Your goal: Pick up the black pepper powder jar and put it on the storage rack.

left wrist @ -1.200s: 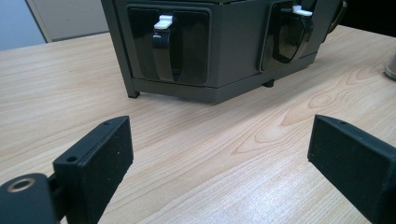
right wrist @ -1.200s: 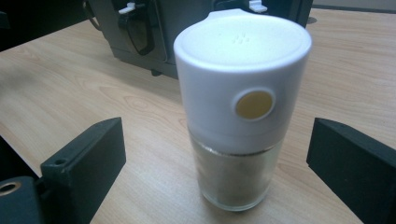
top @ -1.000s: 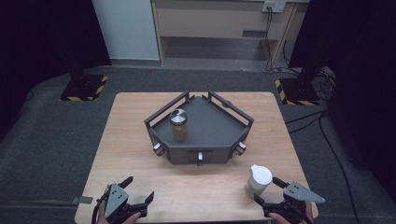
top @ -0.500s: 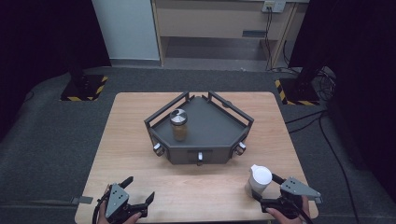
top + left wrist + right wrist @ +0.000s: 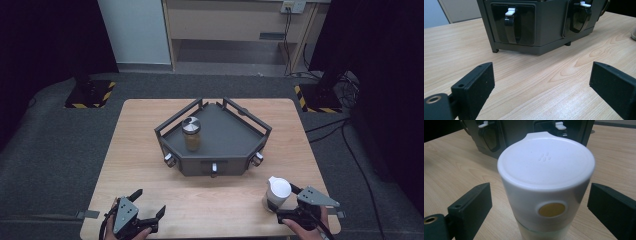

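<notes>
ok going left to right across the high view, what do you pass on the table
left gripper → jar with a metal lid standing in the grey tray → white lidded container → right gripper, its jaws on either side of that container

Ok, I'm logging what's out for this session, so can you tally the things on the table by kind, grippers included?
Grey tray-like stand with knobs: 1
Glass jar with metal lid, on the stand: 1
White-lidded container, on the table between the open right gripper's jaws: 1
Handheld grippers, the right one and the open left gripper: 2
Total: 5
</notes>
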The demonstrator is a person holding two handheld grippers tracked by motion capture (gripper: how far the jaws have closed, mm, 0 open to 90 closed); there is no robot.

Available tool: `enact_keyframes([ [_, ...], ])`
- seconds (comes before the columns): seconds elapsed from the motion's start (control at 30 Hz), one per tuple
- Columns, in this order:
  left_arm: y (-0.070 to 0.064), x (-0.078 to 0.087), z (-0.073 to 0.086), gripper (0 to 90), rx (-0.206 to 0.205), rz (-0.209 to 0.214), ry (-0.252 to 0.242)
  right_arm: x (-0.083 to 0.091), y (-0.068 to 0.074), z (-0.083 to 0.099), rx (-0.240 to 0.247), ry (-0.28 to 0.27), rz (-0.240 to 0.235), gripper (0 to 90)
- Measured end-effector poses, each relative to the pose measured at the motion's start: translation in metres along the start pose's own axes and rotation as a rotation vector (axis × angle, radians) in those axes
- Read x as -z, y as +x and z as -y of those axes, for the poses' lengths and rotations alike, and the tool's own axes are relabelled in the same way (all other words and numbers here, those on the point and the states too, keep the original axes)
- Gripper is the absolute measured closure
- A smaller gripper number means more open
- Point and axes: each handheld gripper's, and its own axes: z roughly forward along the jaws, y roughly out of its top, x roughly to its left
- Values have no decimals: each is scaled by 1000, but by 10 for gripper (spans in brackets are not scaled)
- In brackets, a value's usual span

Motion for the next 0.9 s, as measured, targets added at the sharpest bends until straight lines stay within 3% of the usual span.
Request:
enact_keyframes([
  [0.4,0,-2,0,50,1,3,4,-3,-2,0,13,6,-4,141],
  [0.7,0,-3,0,51,-3,9,6,-4,0,-2,50,22,10,301],
  [0.9,1,-2,0,51,2,3,3,-4,2,-3,60,29,19,307],
])
